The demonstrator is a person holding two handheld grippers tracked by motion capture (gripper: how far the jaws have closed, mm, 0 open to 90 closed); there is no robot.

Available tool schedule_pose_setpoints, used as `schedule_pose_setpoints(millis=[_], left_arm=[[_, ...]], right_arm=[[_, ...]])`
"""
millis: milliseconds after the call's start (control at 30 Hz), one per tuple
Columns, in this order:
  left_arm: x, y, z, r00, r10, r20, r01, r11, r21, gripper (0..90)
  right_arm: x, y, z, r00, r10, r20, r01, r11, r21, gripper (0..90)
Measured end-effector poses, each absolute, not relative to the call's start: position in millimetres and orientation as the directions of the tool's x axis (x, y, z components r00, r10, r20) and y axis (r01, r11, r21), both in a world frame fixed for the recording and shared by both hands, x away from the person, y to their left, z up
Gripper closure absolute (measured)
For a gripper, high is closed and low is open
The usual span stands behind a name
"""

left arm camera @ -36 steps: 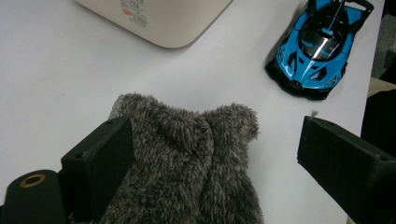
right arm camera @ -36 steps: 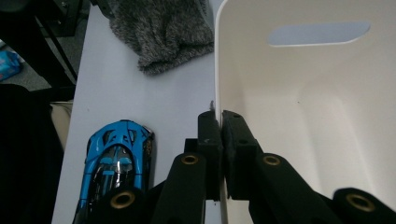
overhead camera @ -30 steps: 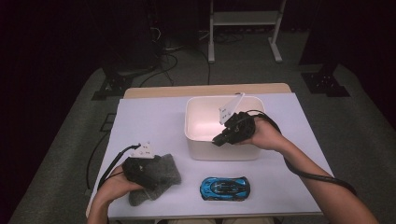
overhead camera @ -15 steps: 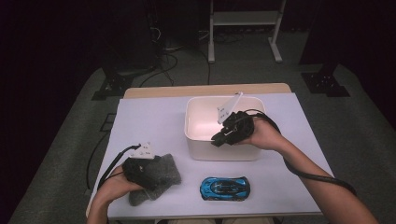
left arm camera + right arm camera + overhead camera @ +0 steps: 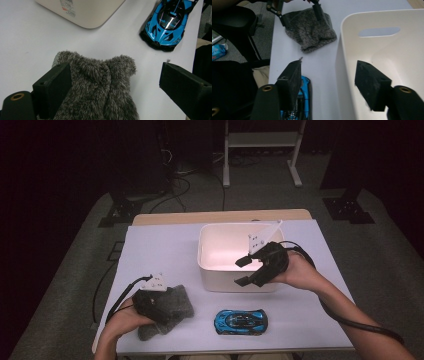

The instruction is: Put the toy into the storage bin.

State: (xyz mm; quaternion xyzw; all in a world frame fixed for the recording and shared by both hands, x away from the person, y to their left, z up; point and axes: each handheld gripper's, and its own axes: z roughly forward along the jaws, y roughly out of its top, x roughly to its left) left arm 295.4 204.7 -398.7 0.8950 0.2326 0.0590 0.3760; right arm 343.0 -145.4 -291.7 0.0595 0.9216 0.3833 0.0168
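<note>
Nearest, the grey fuzzy cloth (image 5: 100, 87) lies flat at the table's near left edge under the left gripper (image 5: 152, 302), whose jaws are spread around it without pinching; if they are closed shallowly, only pile may be caught and the cloth dropped; farther off, the right gripper (image 5: 247, 270), its jaws just opened and empty, straddles the white bin (image 5: 212, 240) rim; the wall could be knocked, or the blue toy car (image 5: 241, 321) clipped.

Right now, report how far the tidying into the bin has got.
Done: nothing visible inside the white bin from here. In hand: the right gripper hangs open and empty over the bin's near wall, having just opened; the left gripper straddles the grey fuzzy cloth, pads apart. Left: the cloth and the blue toy car.
</note>
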Motion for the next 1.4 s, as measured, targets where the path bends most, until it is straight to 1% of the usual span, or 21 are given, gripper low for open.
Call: schedule_pose_setpoints(millis=[67,233,367,600,767,867,1167,1400], left_arm=[[295,205,-399,0.887,0.458,-0.067,0.370,-0.616,0.696,10.2],[295,204,-399,0.890,0.452,-0.061,0.364,-0.622,0.693,10.1],[295,204,-400,0.888,0.456,-0.064,0.367,-0.618,0.695,10.1],[294,204,-400,0.890,0.452,-0.062,0.365,-0.624,0.691,10.1],[294,205,-400,0.887,0.458,-0.066,0.370,-0.616,0.695,10.1],[295,205,-400,0.888,0.455,-0.063,0.368,-0.623,0.690,10.0],[295,205,-402,0.887,0.457,-0.065,0.373,-0.626,0.685,9.3],[295,206,-402,0.887,0.456,-0.065,0.372,-0.627,0.685,9.3]], right_arm=[[332,-145,-293,-0.993,0.121,0.005,0.090,0.706,0.702,29.0],[309,-141,-305,-0.996,0.084,0.020,0.075,0.728,0.681,23.7],[298,-137,-326,-0.997,0.070,0.040,0.079,0.749,0.658,20.1],[291,-135,-369,-0.994,0.075,0.084,0.111,0.786,0.609,18.5],[290,-135,-397,-0.990,0.096,0.105,0.139,0.810,0.570,17.7],[291,-133,-409,-0.990,0.110,0.092,0.143,0.826,0.546,16.5],[293,-127,-427,-0.991,0.115,0.074,0.137,0.842,0.522,15.9],[294,-121,-438,-0.994,0.099,0.046,0.109,0.860,0.499,16.0]])
